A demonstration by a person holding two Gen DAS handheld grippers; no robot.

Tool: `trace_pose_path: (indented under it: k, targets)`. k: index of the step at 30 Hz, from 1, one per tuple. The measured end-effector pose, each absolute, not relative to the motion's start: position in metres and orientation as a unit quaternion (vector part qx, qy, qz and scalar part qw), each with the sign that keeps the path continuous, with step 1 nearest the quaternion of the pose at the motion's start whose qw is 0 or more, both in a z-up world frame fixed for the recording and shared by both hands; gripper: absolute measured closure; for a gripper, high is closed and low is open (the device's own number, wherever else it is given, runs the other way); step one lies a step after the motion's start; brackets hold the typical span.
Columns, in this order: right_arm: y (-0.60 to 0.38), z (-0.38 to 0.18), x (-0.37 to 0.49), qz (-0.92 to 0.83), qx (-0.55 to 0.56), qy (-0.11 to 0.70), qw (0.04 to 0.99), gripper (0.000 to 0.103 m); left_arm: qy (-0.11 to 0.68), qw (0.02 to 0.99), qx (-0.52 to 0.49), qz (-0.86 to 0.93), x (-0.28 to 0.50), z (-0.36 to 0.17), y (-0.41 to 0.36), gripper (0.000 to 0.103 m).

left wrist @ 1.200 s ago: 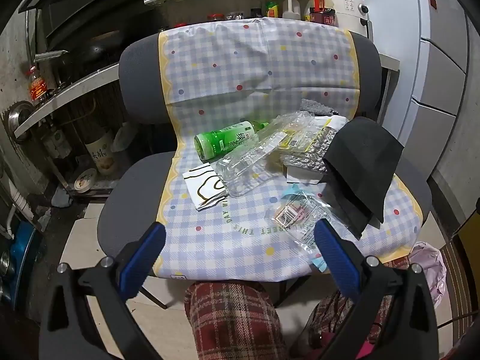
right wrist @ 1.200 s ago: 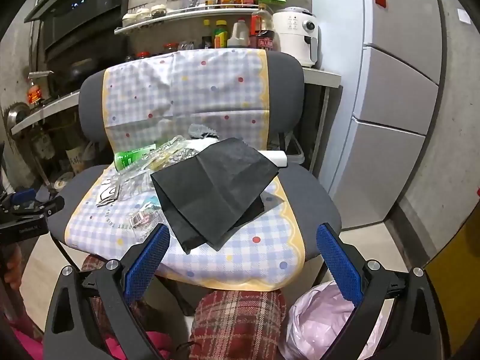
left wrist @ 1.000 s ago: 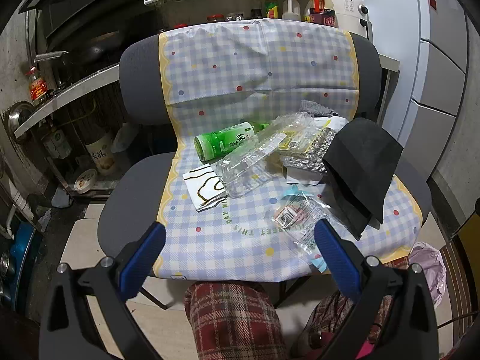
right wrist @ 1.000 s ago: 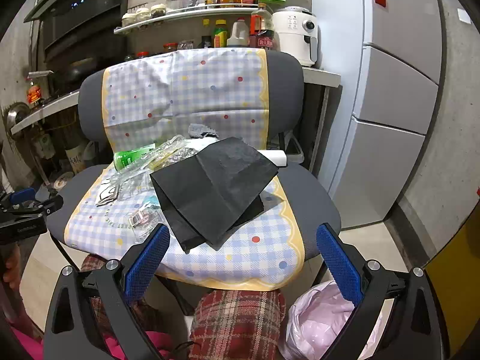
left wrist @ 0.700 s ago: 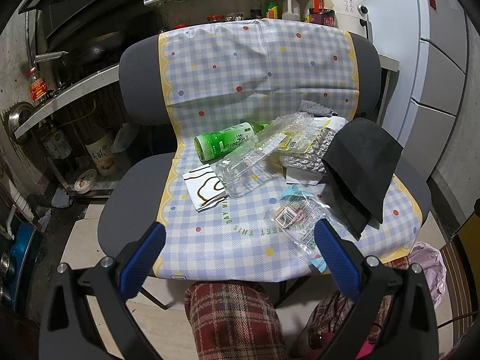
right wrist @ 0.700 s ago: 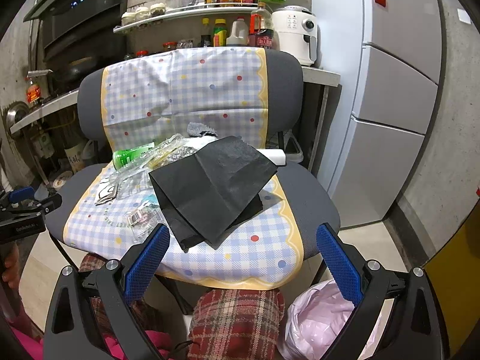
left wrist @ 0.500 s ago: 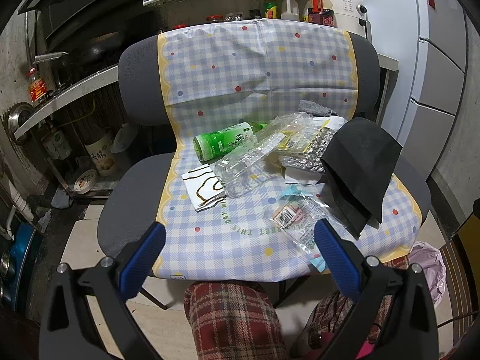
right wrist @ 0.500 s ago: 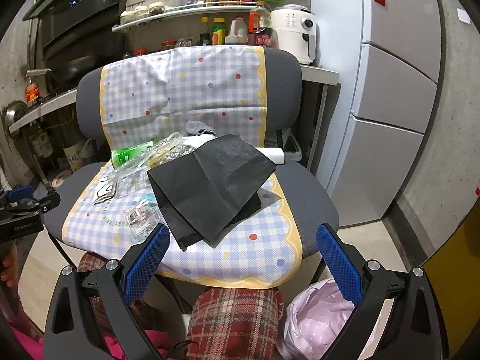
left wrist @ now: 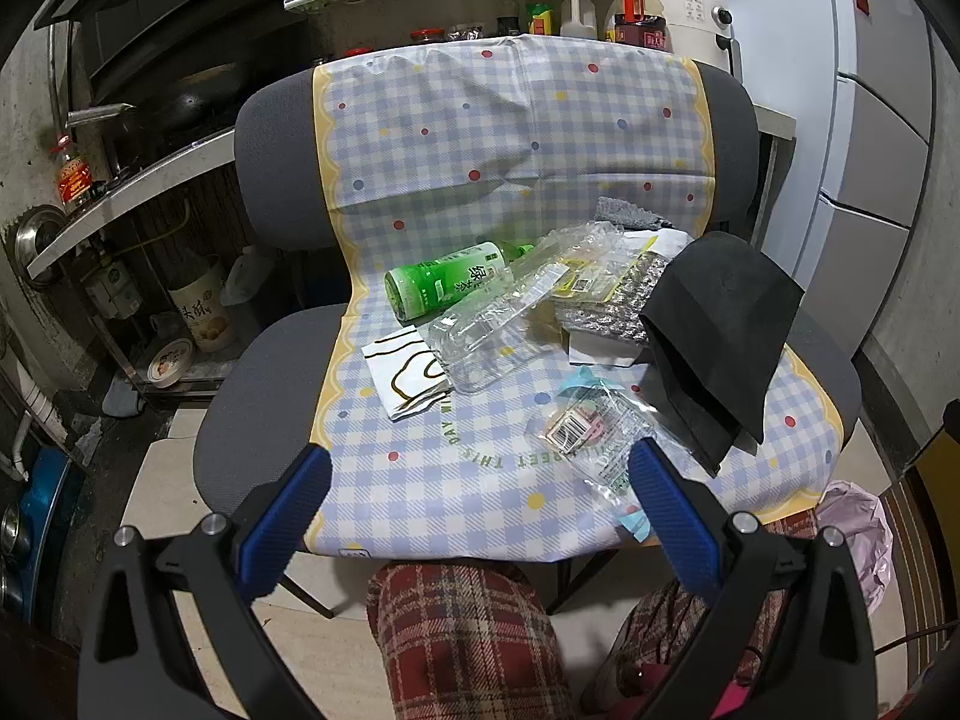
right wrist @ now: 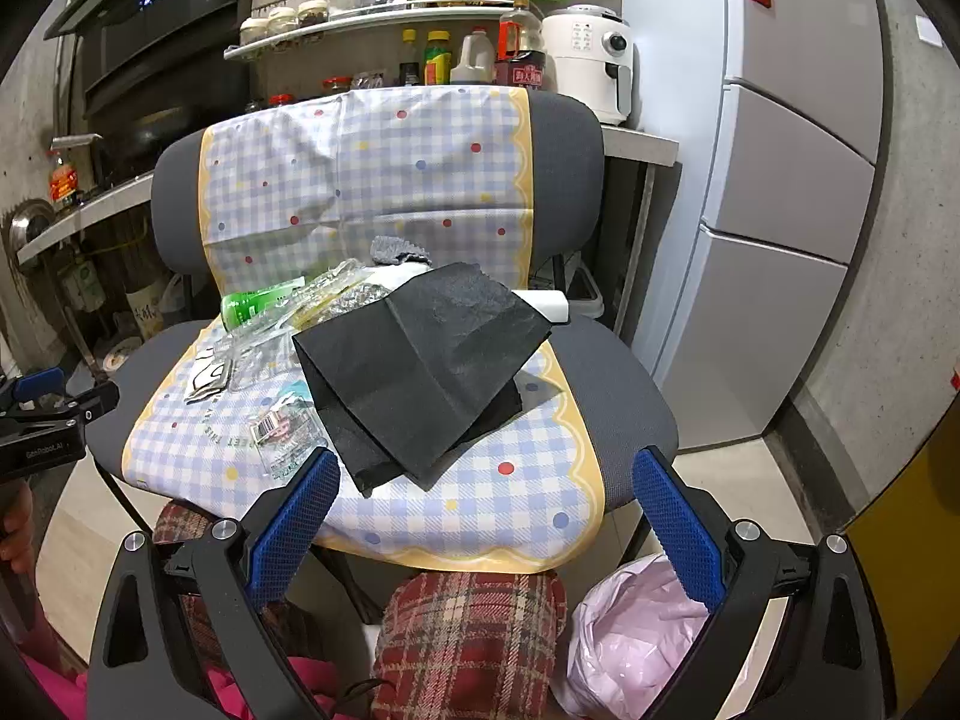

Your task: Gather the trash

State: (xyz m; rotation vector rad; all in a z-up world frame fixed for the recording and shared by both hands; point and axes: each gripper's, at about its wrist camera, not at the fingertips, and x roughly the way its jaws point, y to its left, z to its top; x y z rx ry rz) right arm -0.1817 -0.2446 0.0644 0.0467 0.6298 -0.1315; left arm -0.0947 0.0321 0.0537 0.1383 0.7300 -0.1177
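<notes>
We hold both grippers, left [left wrist: 480,480] and right [right wrist: 483,483], spread wide and empty, near the chair [left wrist: 252,420] strewn with trash: bottle [left wrist: 444,285], black bag [right wrist: 420,354].

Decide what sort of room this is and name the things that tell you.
Most likely a home kitchen. A shelf of sauce bottles and jars runs behind the chair, a white air fryer stands on the counter, and a tall fridge fills the right side.
</notes>
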Motion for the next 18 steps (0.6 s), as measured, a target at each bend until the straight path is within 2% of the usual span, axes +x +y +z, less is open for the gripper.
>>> trace_pose_path:
  k: [13, 18]
  targets:
    - [-0.246, 0.053, -0.178, -0.056, 0.038, 0.314, 0.947, 0.006, 0.370, 0.924, 0.069, -0.060, -0.092, 0.042, 0.030, 0.007]
    - [-0.248, 0.049, -0.174, -0.012, 0.155, 0.308, 0.939, 0.006, 0.397, 0.912, 0.076, -0.069, -0.078, 0.017, 0.030, 0.007]
